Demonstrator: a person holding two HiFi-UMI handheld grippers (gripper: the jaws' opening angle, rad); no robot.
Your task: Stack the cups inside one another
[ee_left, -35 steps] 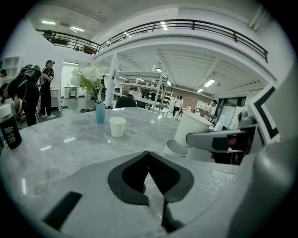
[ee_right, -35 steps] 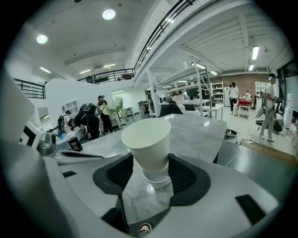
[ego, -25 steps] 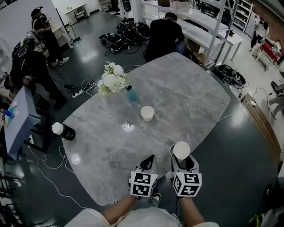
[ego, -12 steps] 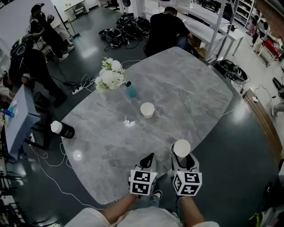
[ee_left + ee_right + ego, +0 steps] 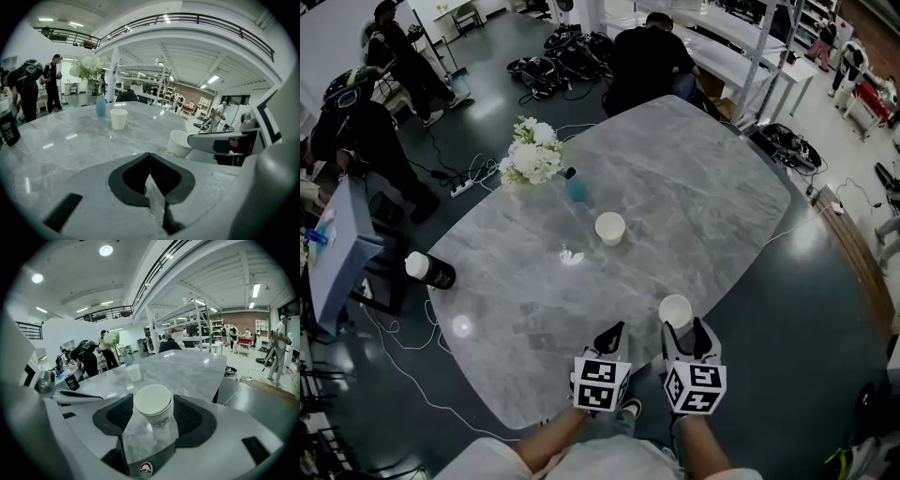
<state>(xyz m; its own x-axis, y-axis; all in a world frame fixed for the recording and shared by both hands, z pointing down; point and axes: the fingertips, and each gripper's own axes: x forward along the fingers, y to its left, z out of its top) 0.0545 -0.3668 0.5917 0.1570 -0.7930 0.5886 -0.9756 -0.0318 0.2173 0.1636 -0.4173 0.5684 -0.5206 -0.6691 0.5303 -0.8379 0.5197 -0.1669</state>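
Head view first: a grey table (image 5: 694,197)
The right gripper (image 5: 684,328) squeezes one cup (image 5: 675,311) at the near edge; the other cup (image 5: 610,228) stands farther off, mid-table. Left gripper view: left gripper (image 5: 149,157) pinched closed, nothing inside. Right gripper view: the squeezed cup leans.

Bare table (image 5: 694,206) runs from the near cup (image 5: 675,311), at the near edge, to the middle cup (image 5: 609,228), leaving a free lane forward. Beyond the middle cup, a blue vessel (image 5: 576,190) and flowers (image 5: 532,155) crowd the far left edge. A bottle (image 5: 427,270) stands at the left edge. The table's right half is open.
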